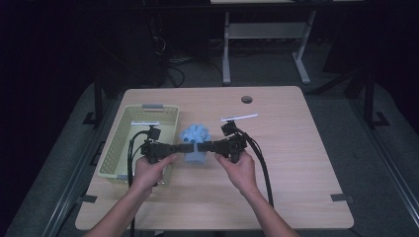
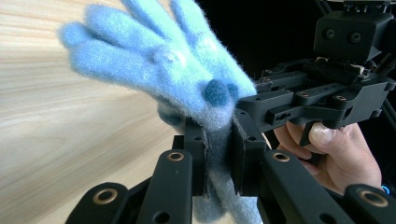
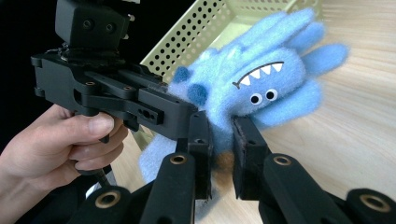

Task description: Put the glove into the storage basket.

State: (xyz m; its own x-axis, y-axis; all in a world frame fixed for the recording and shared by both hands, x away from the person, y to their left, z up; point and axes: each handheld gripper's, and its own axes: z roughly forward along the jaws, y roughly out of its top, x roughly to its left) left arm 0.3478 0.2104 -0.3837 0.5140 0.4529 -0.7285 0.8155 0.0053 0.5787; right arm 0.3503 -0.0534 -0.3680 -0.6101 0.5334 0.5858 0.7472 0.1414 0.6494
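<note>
A fuzzy light-blue monster glove [image 1: 194, 143] with darker blue spots, googly eyes and a toothy mouth hangs between both grippers just above the table. From the left, my left gripper [image 1: 187, 147] is shut on the glove [image 2: 177, 70], its pads pinching the cuff end. From the right, my right gripper [image 1: 203, 147] is shut on the glove [image 3: 261, 88] too, clamping its edge next to the other gripper's jaws. The glove's fingers point away from the person, toward the far side of the table.
A pale green perforated basket [image 1: 118, 143] stands on the wooden table [image 1: 296, 148] at the left, right beside the left hand. A round cable hole [image 1: 246, 99] sits near the table's far edge. Desk legs stand beyond the table.
</note>
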